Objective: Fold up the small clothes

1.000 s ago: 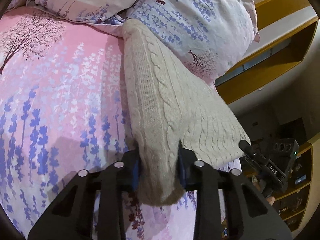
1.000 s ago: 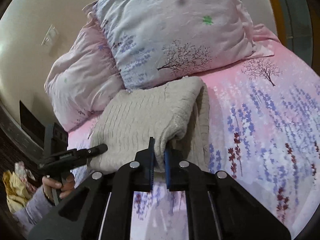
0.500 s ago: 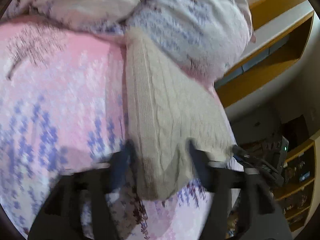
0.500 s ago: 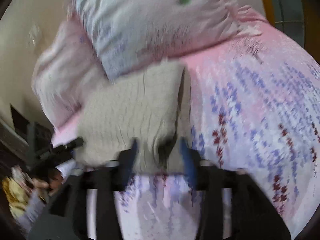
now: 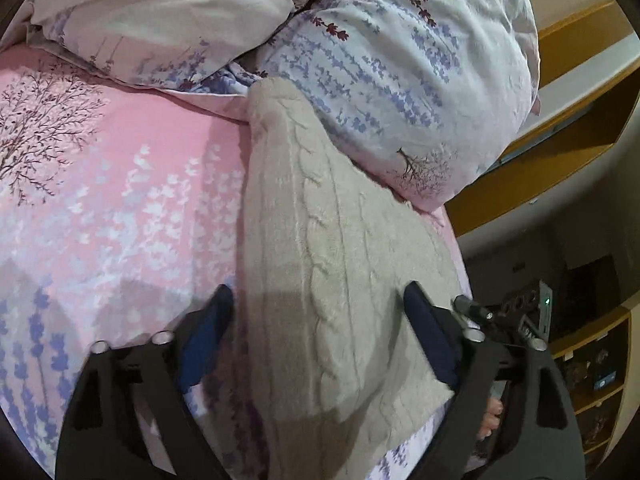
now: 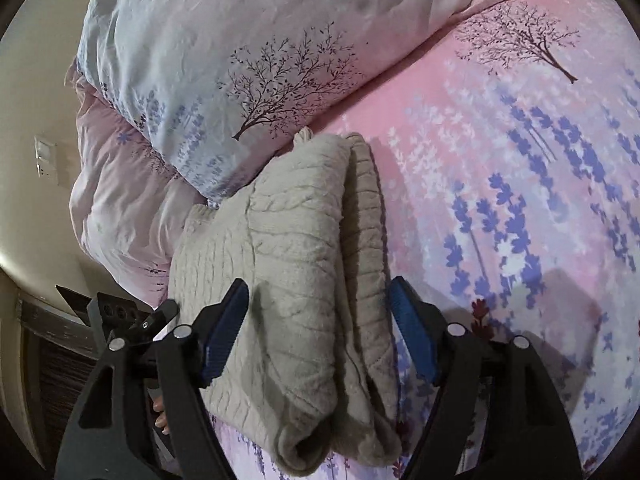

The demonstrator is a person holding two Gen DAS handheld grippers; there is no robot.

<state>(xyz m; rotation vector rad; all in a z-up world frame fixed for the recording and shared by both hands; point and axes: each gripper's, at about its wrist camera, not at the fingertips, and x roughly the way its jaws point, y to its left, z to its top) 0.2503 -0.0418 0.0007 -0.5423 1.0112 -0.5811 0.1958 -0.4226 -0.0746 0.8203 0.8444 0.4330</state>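
A cream cable-knit sweater [image 5: 320, 220] lies folded on the pink floral bedsheet [image 5: 100, 200], with its far end against the pillows. My left gripper [image 5: 316, 292] straddles the near end. Its jaws are closing, the knit lies between them, and the blue pads stand clear of it. In the right wrist view the same sweater [image 6: 296, 240] shows its stacked folded layers. My right gripper [image 6: 319, 284] stands over that end with its jaws closing and the pads apart from the cloth.
Two floral pillows [image 5: 400, 60] [image 6: 240, 40] sit behind the sweater. The bed's edge runs just beside it, with wooden shelving [image 5: 560, 140] and a dark cabinet [image 5: 592, 360] beyond. A wall switch [image 6: 46, 156] is at the left. The sheet [image 6: 520, 160] stretches away on the other side.
Both grippers were shut on the sweater's edge a second ago. Both have let go and spread wide, and the sweater now lies on the bed. The right gripper has dropped lower and rolled.
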